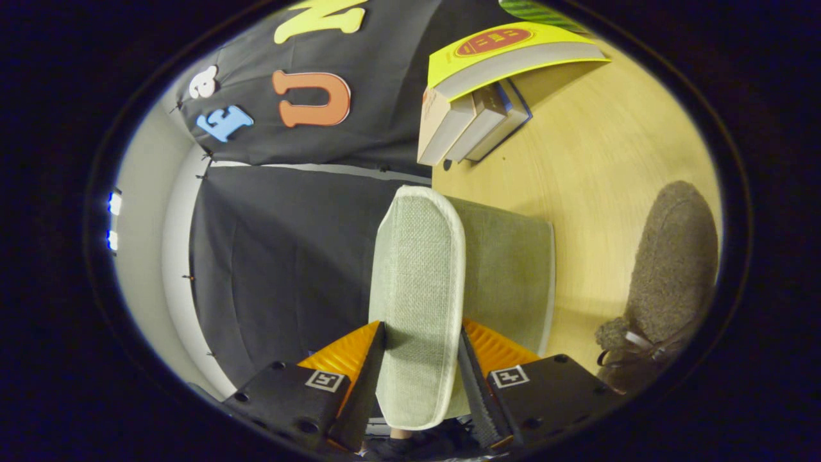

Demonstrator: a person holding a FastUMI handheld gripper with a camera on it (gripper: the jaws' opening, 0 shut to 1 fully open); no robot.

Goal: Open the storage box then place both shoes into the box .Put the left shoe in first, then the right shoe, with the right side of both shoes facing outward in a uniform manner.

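Observation:
My gripper (420,375) is shut on the pale green fabric lid (417,269) of the storage box, one finger pressing on each face of it. The lid has a white piped edge and is raised, standing edge-on between the fingers and reaching well ahead of them. The box body (513,276), of the same green fabric, lies just behind the lid on the wooden table (596,167). A grey-brown fuzzy shoe (673,263) with laces lies on the table beyond the box, off to the right-finger side. The inside of the box is hidden.
A stack of books (474,119) lies on the table past the box, with a yellow-covered book (513,54) on it. The black cloth booth wall hangs behind the table's edge, with a pale wall beside it.

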